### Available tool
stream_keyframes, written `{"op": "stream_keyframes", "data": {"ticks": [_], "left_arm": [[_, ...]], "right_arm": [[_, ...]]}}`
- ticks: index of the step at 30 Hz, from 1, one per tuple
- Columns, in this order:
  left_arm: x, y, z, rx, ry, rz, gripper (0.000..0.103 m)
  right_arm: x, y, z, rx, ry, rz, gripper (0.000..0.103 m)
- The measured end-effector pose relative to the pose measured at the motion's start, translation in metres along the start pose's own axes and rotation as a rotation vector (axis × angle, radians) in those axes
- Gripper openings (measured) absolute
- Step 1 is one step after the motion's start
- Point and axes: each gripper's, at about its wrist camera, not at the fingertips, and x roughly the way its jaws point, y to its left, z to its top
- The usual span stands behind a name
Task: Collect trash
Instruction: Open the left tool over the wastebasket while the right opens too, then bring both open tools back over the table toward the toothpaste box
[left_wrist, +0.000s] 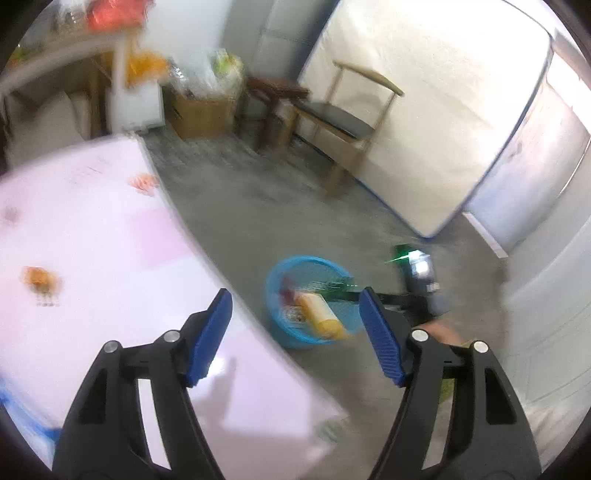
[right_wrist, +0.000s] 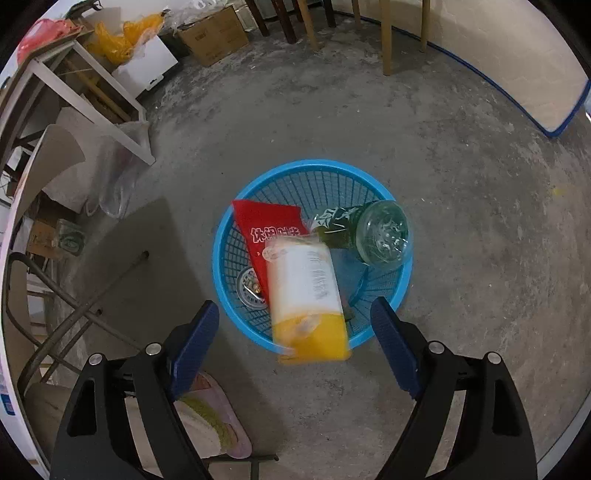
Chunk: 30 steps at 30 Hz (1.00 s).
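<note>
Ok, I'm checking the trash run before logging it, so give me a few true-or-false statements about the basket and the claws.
1. The blue basket stands on the concrete floor. True.
2. The basket is empty. False: it holds a red packet, a green bottle and more.
3. The right claw is shut on the yellow-and-white packet. False: its jaws stand apart from the blurred packet.
4. The left claw is open and empty. True.
</note>
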Motion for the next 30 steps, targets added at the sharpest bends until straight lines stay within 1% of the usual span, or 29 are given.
{"op": "stream_keyframes", "data": {"ticks": [2,7,9,12,14,17,20,24,26,28,30], "left_arm": [[-0.020,0.017,-0.024,-0.003,-0.013,0.060,0.069],[-0.055,0.058,-0.079,-0.102,-0.016,0.126,0.069],[-0.066,0.066,-0.095,-0.124,-0.031,0.147,0.069],[-0.080,0.082,-0.113,-0.172,-0.043,0.153,0.069],[-0.084,0.091,-0.122,-0.197,-0.051,0.161,0.069],[-0.091,0.101,-0.128,-0.228,-0.077,0.190,0.069],[-0.106,0.113,-0.138,-0.268,-0.118,0.201,0.069],[-0.122,0.129,-0.151,-0.330,-0.153,0.220,0.070],[-0.130,0.137,-0.157,-0.358,-0.166,0.235,0.072],[-0.137,0.144,-0.164,-0.381,-0.174,0.249,0.074],[-0.143,0.151,-0.170,-0.408,-0.178,0.260,0.075]], "right_arm": [[-0.007,-0.002,-0.005,0.013,-0.006,-0.003,0.082],[-0.043,-0.002,-0.018,-0.003,-0.053,-0.023,0.082],[-0.057,0.001,-0.023,-0.001,-0.074,-0.023,0.082],[-0.086,0.007,-0.032,0.000,-0.113,0.010,0.082],[-0.104,0.020,-0.035,-0.021,-0.142,0.038,0.082],[-0.125,0.050,-0.038,-0.070,-0.164,0.076,0.082],[-0.147,0.091,-0.042,-0.150,-0.181,0.138,0.082],[-0.173,0.159,-0.045,-0.275,-0.198,0.231,0.083],[-0.180,0.190,-0.049,-0.330,-0.196,0.272,0.085],[-0.187,0.225,-0.057,-0.398,-0.191,0.311,0.085],[-0.189,0.252,-0.065,-0.452,-0.180,0.339,0.086]]}}
